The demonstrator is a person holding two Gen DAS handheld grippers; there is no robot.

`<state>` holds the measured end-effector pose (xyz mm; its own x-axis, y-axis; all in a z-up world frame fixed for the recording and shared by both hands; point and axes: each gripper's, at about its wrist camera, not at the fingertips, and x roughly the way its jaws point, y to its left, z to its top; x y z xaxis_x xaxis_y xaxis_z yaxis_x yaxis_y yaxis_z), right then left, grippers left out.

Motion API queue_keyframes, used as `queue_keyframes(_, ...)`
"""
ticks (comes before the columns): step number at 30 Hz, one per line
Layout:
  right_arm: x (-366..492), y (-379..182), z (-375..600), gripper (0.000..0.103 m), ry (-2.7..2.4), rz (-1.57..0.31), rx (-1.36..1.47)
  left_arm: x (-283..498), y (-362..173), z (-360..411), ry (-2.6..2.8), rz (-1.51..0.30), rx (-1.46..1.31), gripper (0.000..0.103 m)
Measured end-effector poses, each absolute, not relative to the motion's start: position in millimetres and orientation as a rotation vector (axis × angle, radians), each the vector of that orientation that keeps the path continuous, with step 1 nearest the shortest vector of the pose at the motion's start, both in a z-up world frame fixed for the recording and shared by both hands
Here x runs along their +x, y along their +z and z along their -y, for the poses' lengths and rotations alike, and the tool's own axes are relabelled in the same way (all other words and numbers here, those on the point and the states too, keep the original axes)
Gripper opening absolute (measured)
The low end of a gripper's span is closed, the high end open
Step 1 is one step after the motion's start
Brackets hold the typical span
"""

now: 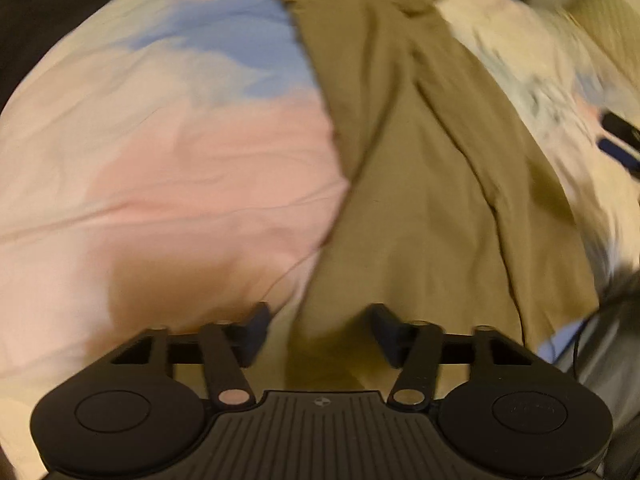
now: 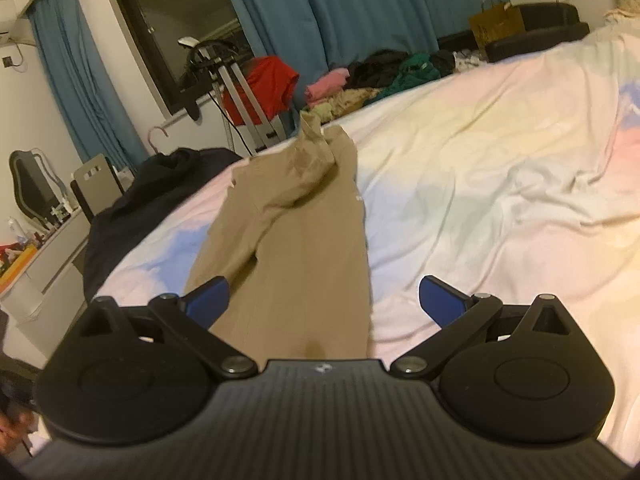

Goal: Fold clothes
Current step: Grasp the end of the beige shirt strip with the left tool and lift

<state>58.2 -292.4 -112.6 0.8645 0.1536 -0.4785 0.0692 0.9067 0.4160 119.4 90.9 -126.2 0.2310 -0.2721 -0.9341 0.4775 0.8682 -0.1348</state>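
In the left wrist view, the left gripper point(image 1: 320, 330) points steeply down at the khaki trousers point(image 1: 420, 200), which lie stretched on the pastel bedsheet point(image 1: 160, 160), pink with a blue patch. Its two fingers stand partly apart, and the near end of the trousers lies in the gap between them, but the picture is blurred and I cannot tell if the pads press on the cloth. A long fold runs down the middle of the trousers. At the left edge there is a dark garment point(image 1: 24, 40), and at the right side a pale printed cloth point(image 1: 552, 92) lies just beside the trousers. In the right wrist view, the right gripper point(image 2: 323, 300) hovers above the near end of the trousers point(image 2: 288, 232), and its blue-padded fingers point(image 2: 210, 300) are wide apart with nothing held between them. The trousers reach away toward the far edge of the bed, where their end is bunched up. Beyond the bed a heap of clothes point(image 2: 380, 76) lies, near it a red garment point(image 2: 264, 88) hangs on a metal stand, and teal curtains point(image 2: 360, 8) cover the wall. At the left a dark blue garment point(image 2: 140, 196) lies on the bed edge, beside a chair point(image 2: 96, 184).
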Motion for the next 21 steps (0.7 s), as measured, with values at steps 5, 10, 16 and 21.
queue_keyframes(5,65.1,-120.2,298.0,0.103,0.056,-0.552,0.497,101.8,-116.8,-81.4,-0.548,-1.221,0.353,0.021)
queue_keyframes(10,66.0,-124.5,300.3,0.103,0.067,-0.569,0.525,83.5,-101.4,-63.4,-0.494,-1.136,0.521,0.005)
queue_keyframes(16,63.5,-124.5,308.7,0.103,0.032,-0.550,0.559,37.9,-64.4,-25.1,-0.548,-0.967,0.661,0.002)
queue_keyframes(21,65.2,-125.7,310.2,0.103,0.036,-0.558,0.565,7.0,-39.8,17.9,-0.626,-0.865,0.659,0.002)
